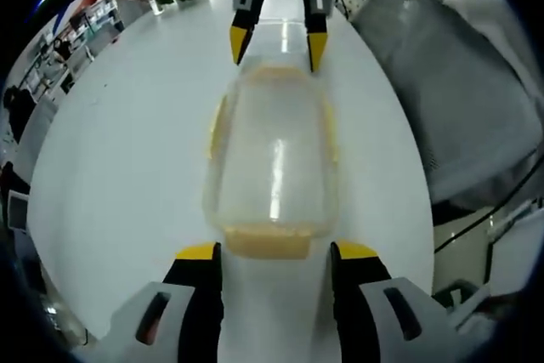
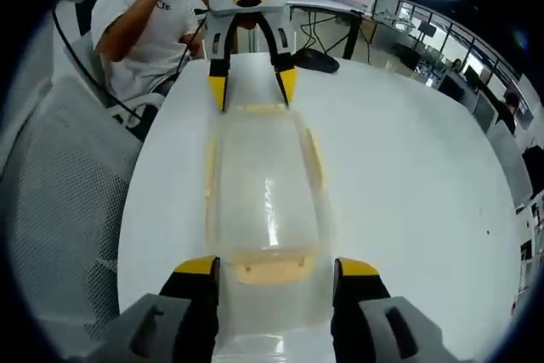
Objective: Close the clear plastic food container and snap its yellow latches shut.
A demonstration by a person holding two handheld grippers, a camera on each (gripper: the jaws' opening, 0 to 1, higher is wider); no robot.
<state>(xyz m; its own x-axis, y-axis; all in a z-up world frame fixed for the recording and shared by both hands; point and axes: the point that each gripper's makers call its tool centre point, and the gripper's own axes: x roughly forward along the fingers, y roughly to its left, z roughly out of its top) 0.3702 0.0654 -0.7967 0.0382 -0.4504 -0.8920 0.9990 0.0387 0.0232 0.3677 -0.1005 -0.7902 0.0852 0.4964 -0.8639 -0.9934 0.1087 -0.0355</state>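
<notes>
While the clear container (image 1: 274, 163) lies on the white counter (image 1: 127, 150) between both grippers, fingers apart at its end latches (image 1: 268, 242), it looks light, slippery; press the yellow tabs.

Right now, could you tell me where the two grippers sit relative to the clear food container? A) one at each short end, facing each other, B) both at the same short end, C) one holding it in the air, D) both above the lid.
A: the container lies lengthwise on the white table, with the left gripper at its near end and the right gripper at the far end, jaws open.
</notes>
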